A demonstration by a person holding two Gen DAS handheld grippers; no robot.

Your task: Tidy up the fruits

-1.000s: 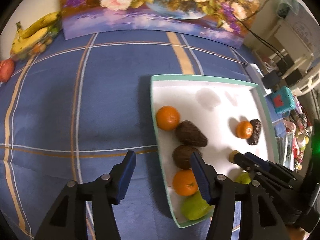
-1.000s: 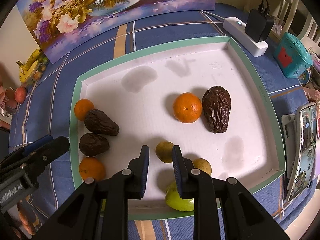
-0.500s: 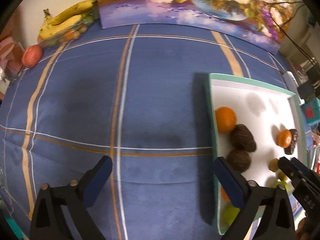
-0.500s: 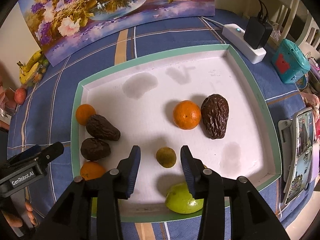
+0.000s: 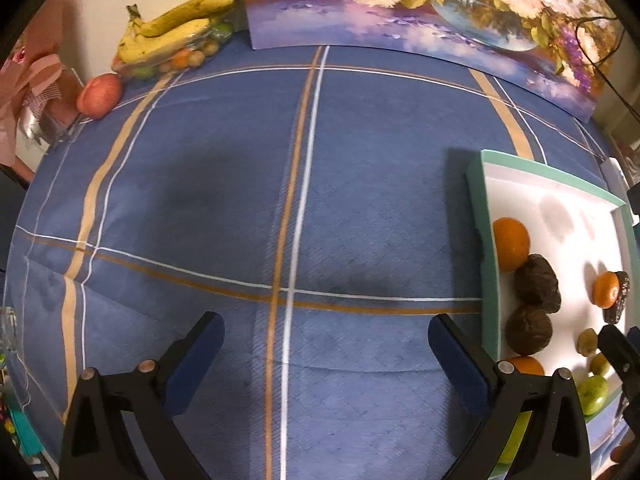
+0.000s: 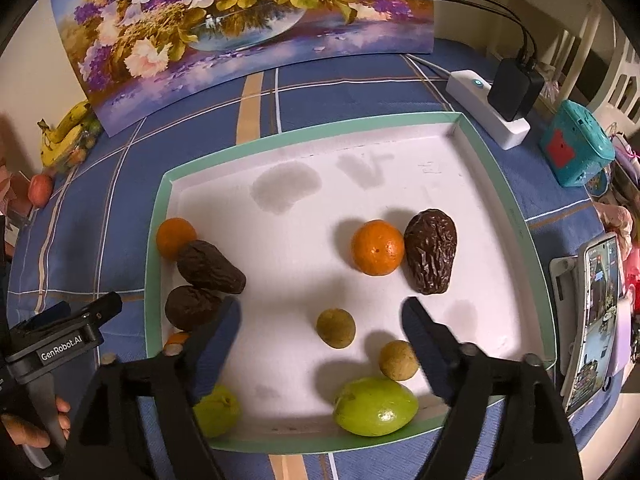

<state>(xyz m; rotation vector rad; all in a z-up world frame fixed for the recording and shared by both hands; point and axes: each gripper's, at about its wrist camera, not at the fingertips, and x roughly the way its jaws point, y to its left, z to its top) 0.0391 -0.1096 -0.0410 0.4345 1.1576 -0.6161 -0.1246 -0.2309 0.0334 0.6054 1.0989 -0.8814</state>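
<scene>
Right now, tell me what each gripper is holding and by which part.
Nothing is held. The left gripper is open over bare tablecloth; the right gripper is open above the tray, its fingers on no fruit.

"GenRobot.AI" in white lettering on the black left tool (image 6: 60, 350)

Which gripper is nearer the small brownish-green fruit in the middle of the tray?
Right. The right gripper is open with the small brownish-green fruit between its fingers. The left gripper is open over the blue tablecloth, left of the tray.
</scene>
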